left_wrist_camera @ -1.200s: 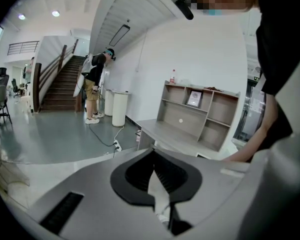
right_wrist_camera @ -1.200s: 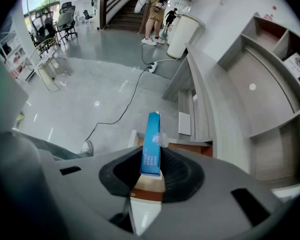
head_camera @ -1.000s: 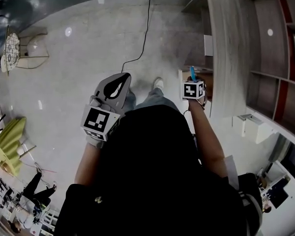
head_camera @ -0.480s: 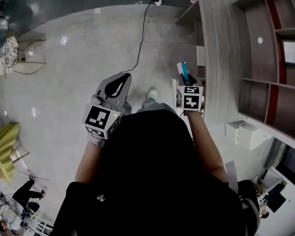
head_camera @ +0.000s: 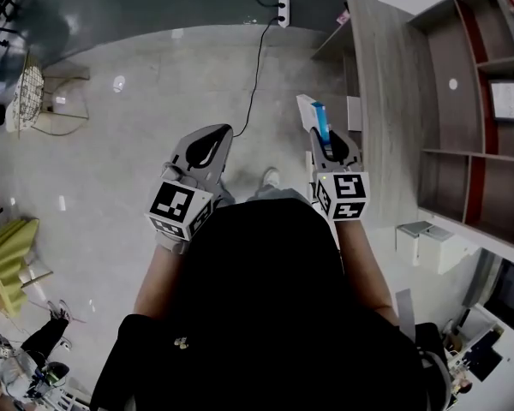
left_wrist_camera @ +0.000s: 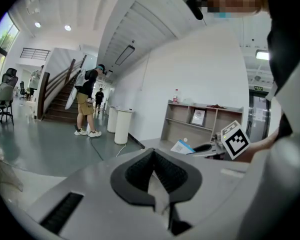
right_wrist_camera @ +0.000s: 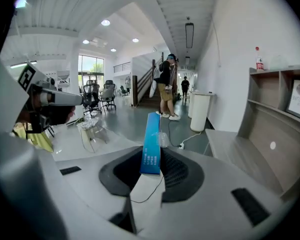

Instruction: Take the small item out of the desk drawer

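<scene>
Clamping blue box [right_wrist_camera: 151,144] in R gripper [head_camera: 327,144] fingers, print unreadable, L gripper [head_camera: 212,137] fingers together

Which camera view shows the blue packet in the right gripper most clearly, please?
The right gripper view: the blue packet sits centre frame, clamped between the jaws. The head view shows only its narrow top edge; the left gripper view, a tiny distant sliver.

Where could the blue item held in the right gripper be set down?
The desk top looks bare end to end, bordered by the shelf unit on one side and open floor on the other. The shelf compartment with the framed picture is occupied.
</scene>
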Tool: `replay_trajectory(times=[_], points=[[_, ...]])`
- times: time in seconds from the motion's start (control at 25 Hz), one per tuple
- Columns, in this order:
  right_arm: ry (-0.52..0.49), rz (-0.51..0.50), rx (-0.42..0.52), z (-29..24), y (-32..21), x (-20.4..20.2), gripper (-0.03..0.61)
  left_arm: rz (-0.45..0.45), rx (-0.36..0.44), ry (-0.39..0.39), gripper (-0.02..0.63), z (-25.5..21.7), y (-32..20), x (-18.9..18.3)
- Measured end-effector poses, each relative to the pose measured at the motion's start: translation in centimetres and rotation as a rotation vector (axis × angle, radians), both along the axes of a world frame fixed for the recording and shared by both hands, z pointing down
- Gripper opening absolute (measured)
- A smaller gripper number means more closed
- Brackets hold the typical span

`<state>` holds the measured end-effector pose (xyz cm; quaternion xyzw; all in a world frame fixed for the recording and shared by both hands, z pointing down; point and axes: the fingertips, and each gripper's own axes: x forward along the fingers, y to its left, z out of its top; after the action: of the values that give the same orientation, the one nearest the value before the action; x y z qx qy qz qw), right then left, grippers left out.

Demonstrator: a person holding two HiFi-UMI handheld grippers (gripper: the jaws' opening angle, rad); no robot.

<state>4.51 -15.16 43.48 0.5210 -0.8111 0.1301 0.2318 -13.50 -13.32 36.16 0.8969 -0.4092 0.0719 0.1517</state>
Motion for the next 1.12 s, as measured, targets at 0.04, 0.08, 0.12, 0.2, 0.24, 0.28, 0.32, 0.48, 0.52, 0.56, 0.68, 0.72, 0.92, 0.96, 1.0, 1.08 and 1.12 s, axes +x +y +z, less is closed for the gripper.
replay_trajectory(times=[0.04,0.08,0.12,0.2,0.24,0.28,0.32,0.48,0.52,0.56,0.68,0.72,0.92,0.96,1.0,1.08,1.12], points=[[-0.01,-0.011,0.027,-0.9,-0.1,-0.5,0.083,0.0,0.006,0.003,0.009,-0.3,-0.2,-0.1],[-0.018,-0.02,0.055,-1.8,-0.1,-0.9,0.083,0.0,0.012,0.006,0.009,-0.6,-0.3,-0.2],[-0.026,-0.028,0.083,-2.7,-0.1,-1.3,0.083,0.003,0.018,0.009,0.009,-0.8,-0.5,-0.3],[-0.046,-0.04,0.134,-4.5,-0.1,-2.0,0.083,0.008,0.028,0.015,0.009,-1.3,-0.7,-0.5],[-0.057,-0.044,0.158,-5.3,-0.1,-2.3,0.083,0.01,0.032,0.019,0.009,-1.5,-0.7,-0.6],[-0.067,-0.049,0.181,-6.1,0.0,-2.6,0.083,0.012,0.036,0.023,0.009,-1.7,-0.8,-0.8],[-0.074,-0.055,0.203,-6.8,0.0,-2.9,0.083,0.014,0.039,0.026,0.009,-1.9,-0.8,-0.9],[-0.085,-0.086,0.285,-9.6,0.3,-3.6,0.083,0.018,0.054,0.041,0.009,-2.9,-0.9,-1.1],[-0.09,-0.093,0.304,-10.3,0.4,-3.8,0.083,0.019,0.058,0.045,0.009,-3.1,-1.0,-1.2],[-0.096,-0.099,0.322,-11.0,0.5,-4.0,0.083,0.019,0.062,0.048,0.009,-3.3,-1.0,-1.2],[-0.11,-0.118,0.371,-12.5,0.8,-4.5,0.083,0.022,0.071,0.056,0.009,-3.8,-1.0,-1.4],[-0.112,-0.124,0.383,-12.9,0.9,-4.6,0.083,0.022,0.073,0.057,0.009,-3.9,-1.0,-1.5],[-0.131,-0.138,0.412,-14.2,1.1,-5.1,0.083,0.022,0.083,0.062,0.009,-4.4,-1.1,-1.8],[-0.133,-0.139,0.417,-14.5,1.2,-5.1,0.083,0.022,0.085,0.062,0.009,-4.4,-1.1,-1.9],[-0.135,-0.14,0.423,-14.7,1.2,-5.1,0.083,0.023,0.086,0.062,0.009,-4.5,-1.1,-1.9],[-0.136,-0.144,0.431,-15.0,1.3,-5.2,0.083,0.025,0.088,0.059,0.009,-4.6,-1.1,-1.9],[-0.136,-0.146,0.435,-15.2,1.4,-5.2,0.083,0.026,0.088,0.057,0.009,-4.6,-1.1,-1.9]])
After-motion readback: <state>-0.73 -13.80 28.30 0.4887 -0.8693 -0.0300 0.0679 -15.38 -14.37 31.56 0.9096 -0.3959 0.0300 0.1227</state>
